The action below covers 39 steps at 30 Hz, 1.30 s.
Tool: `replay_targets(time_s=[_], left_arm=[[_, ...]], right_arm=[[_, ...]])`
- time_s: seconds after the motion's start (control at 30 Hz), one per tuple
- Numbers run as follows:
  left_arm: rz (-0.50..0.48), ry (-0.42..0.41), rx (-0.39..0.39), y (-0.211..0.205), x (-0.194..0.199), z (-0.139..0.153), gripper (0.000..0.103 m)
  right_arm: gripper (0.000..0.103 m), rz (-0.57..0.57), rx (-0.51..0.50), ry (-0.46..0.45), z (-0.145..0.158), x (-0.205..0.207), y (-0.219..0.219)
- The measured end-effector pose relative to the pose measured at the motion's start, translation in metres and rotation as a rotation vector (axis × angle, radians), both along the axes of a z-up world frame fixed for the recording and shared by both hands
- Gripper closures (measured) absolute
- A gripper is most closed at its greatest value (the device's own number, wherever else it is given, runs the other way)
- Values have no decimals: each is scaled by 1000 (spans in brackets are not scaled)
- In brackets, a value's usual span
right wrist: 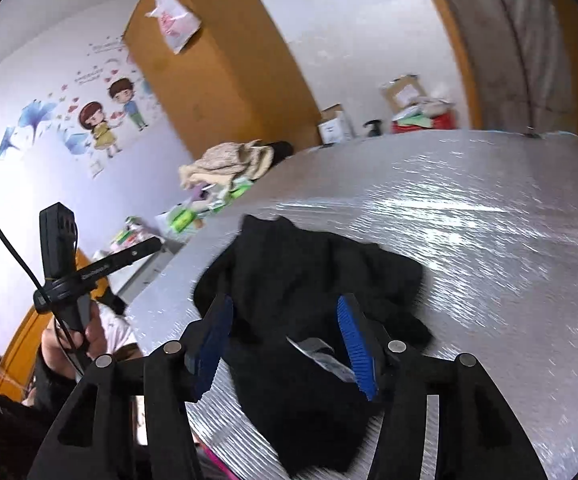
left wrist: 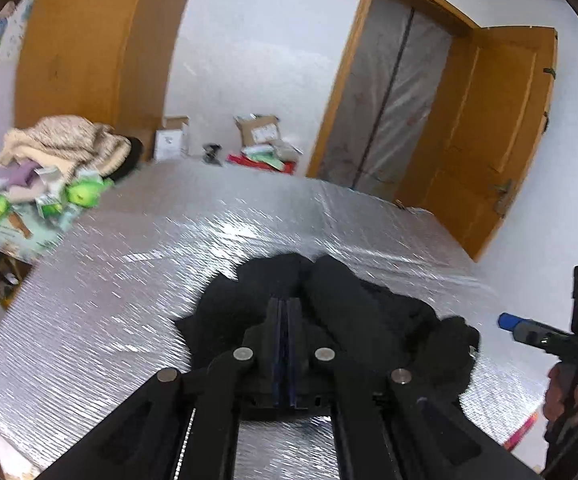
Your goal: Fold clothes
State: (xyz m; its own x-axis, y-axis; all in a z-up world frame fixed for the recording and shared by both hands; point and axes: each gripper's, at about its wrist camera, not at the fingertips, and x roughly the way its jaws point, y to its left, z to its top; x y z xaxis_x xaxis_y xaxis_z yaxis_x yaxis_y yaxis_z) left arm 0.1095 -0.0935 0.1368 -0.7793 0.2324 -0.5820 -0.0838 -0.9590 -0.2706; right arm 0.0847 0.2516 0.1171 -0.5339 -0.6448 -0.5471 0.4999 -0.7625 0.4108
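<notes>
Two tongs over black garment (right wrist: 309, 280) on silver sheet (left wrist: 129, 264): left tongs (left wrist: 287, 304) together, right tongs (right wrist: 285, 320) apart.

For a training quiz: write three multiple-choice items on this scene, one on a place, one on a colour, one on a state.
1. Where does the black garment lie?
A. on the silver-covered bed
B. on the floor
C. on a door

2. What colour are the right gripper pads?
A. red
B. blue
C. white

3. How do the left gripper jaws stand?
A. wide apart
B. around a box
C. closed together

Answers: 1 A, the garment rests crumpled on the silver cover. 2 B, the ribbed pads show blue. 3 C, the left wrist view shows no gap between them.
</notes>
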Motion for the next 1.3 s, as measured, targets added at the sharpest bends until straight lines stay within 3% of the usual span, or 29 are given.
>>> replay_targets(time_s=[0.23, 0.53, 0.67, 0.77, 0.83, 0.93, 1.17, 1.3], left_arm=[[-154, -91, 18, 48, -11, -31, 102], [-79, -108, 25, 26, -14, -35, 102], [-71, -115, 23, 23, -15, -37, 102], [-81, -109, 20, 25, -14, -34, 102], [-87, -105, 18, 29, -19, -33, 102], [-113, -114, 23, 38, -30, -33, 102], [-158, -165, 12, 65, -65, -48, 102], [-145, -159, 13, 62, -70, -47, 102]], right_arm=[[46, -1, 23, -74, -35, -12, 4], [45, 53, 22, 11, -20, -47, -16], [44, 126, 124, -71, -38, -57, -38], [59, 192, 134, -90, -49, -38, -43], [75, 209, 123, -93, -53, -22, -38], [84, 219, 111, -108, -59, -1, -31], [84, 172, 86, -111, -67, 18, -15], [60, 104, 58, -103, -64, 19, 1]])
